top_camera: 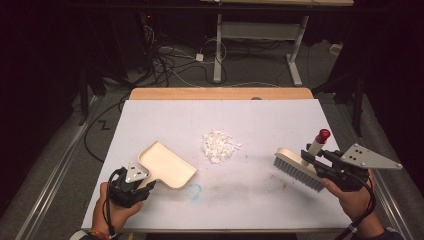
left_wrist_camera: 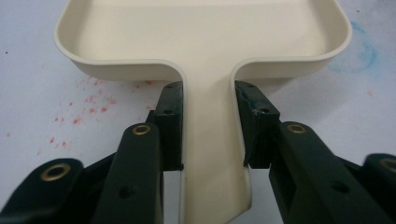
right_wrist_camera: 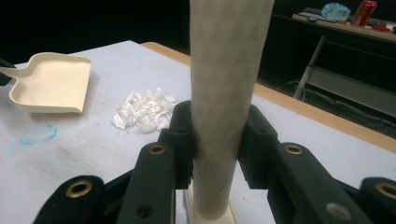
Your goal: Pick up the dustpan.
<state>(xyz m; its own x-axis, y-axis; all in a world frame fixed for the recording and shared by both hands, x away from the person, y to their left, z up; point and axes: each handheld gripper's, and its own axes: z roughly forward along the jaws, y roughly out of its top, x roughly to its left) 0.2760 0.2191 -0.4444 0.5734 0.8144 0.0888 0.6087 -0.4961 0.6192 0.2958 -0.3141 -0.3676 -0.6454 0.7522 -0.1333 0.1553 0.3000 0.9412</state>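
Left gripper (top_camera: 148, 183): we see it at the near left of the table, in the person's left hand (top_camera: 116, 209). In the left gripper view (left_wrist_camera: 208, 135) its jaws are clamped on the flat handle of a cream dustpan (left_wrist_camera: 205, 51), one pad pressed to each side.

Right gripper (top_camera: 312, 157): we see it at the near right, in the person's right hand (top_camera: 356, 200). In the right gripper view (right_wrist_camera: 215, 144) its jaws squeeze the pale round handle of a brush (right_wrist_camera: 226, 88).

Dustpan (top_camera: 167, 164): it sits low over the table's near left part, its open mouth turned toward the middle. We cannot tell whether its base touches the surface.

Brush (top_camera: 299, 167): its cream head points toward the table's centre with grey bristles facing down; the handle rises slanted to a red tip.

White scraps (top_camera: 219, 145): we see a small heap of torn white bits near the table's middle, between dustpan and brush and apart from both.

Table (top_camera: 260, 115): a white sheet covers it, marked with a faint blue ring just beside the dustpan and scattered red specks.
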